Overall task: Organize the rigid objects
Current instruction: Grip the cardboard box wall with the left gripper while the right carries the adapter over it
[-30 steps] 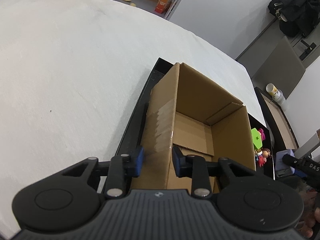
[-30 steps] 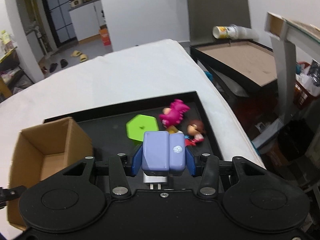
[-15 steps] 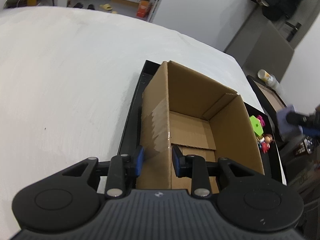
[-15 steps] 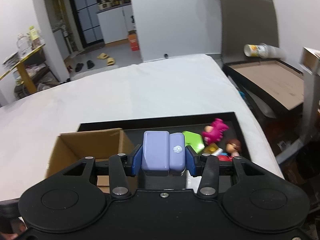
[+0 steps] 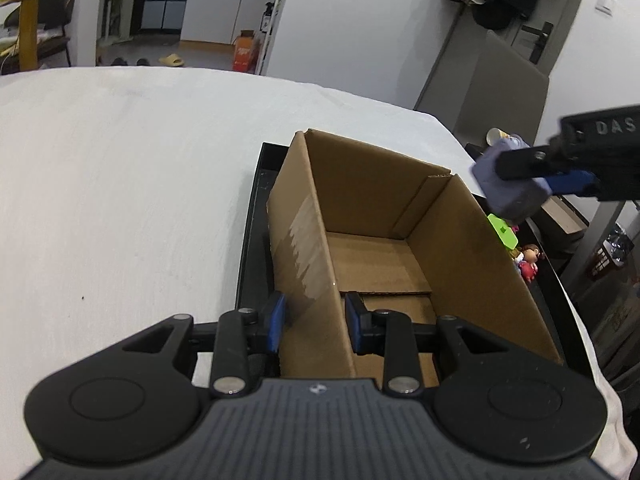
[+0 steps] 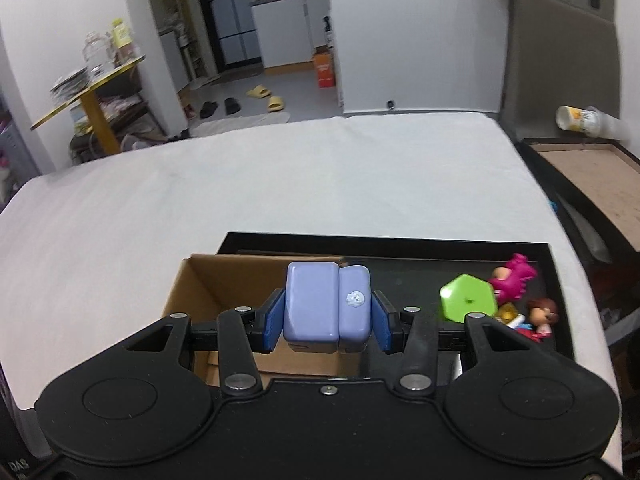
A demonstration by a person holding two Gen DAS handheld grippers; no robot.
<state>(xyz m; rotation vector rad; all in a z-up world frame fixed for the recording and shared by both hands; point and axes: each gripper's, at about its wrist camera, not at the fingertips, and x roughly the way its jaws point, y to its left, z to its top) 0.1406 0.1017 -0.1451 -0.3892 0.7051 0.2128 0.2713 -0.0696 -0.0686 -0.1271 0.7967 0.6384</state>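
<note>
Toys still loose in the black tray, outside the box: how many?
3 visible: a green hexagon piece, a pink figure behind it, and a brown-haired doll at the right. Something yellow shows between them; more may be hidden behind the tongs.

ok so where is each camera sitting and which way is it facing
Left wrist: on the left gripper, looking forward and down into the box, whose near wall sits between its jaws; right gripper enters at right.
Right wrist: on the right gripper, looking forward and down over the charger it holds, above the box and tray.
Shared: box, tray, green block, charger.
</note>
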